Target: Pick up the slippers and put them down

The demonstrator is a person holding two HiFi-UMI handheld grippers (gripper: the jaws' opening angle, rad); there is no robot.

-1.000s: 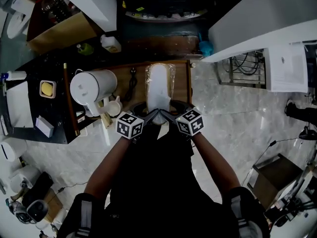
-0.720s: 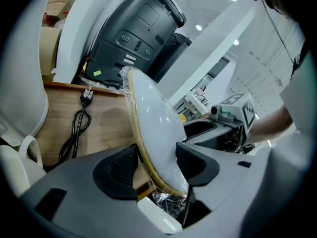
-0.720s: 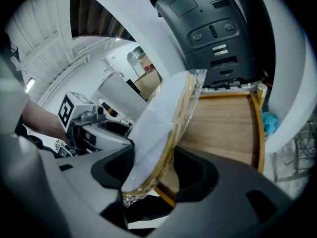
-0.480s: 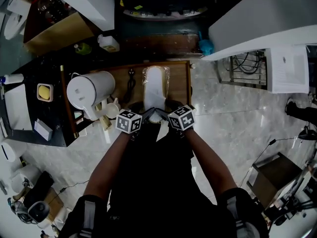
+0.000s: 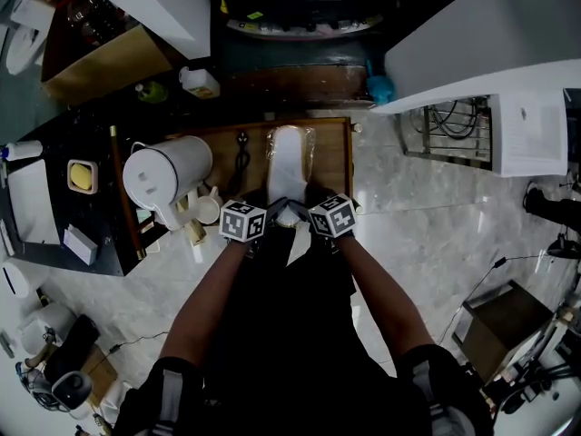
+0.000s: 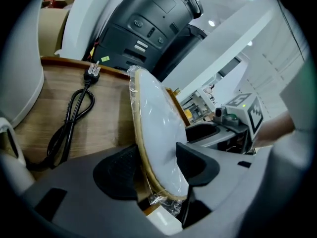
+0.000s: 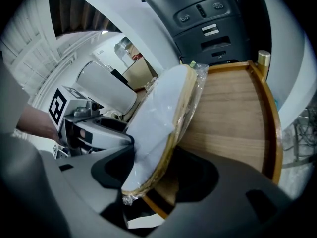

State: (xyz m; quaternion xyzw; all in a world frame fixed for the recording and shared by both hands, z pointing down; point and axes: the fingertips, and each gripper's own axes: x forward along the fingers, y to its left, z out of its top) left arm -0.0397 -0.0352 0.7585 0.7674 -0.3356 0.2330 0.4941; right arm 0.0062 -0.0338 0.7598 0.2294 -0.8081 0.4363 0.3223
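holding the slippers (image 5: 289,157) by their near end, i had both grippers closed on the same pack. my left gripper (image 5: 275,209) came in from the left and my right gripper (image 5: 302,209) from the right, their tips meeting just beyond the two marker cubes. in the left gripper view the jaws of the left gripper (image 6: 157,170) stood fairly wide but pressed on the pack, one pad on the white face and the other on the side turned away. the right gripper view showed the same for the right gripper (image 7: 153,175), its pads on either face of the slippers (image 7: 158,128) near the rounded end.

the slippers (image 6: 156,133) were white with a tan rim, sealed in clear crinkled plastic wrap. they reached away from me over the middle of the wooden surface (image 5: 331,157), with the far end toward its far rim. i could not tell whether the pack touched the wood.

a black power cord (image 5: 241,157) with its plug lay on the wood just left of the slippers. a white kettle (image 5: 163,173) stood further left, at the surface's left edge. pale marble floor (image 5: 427,234) spread out to the right.
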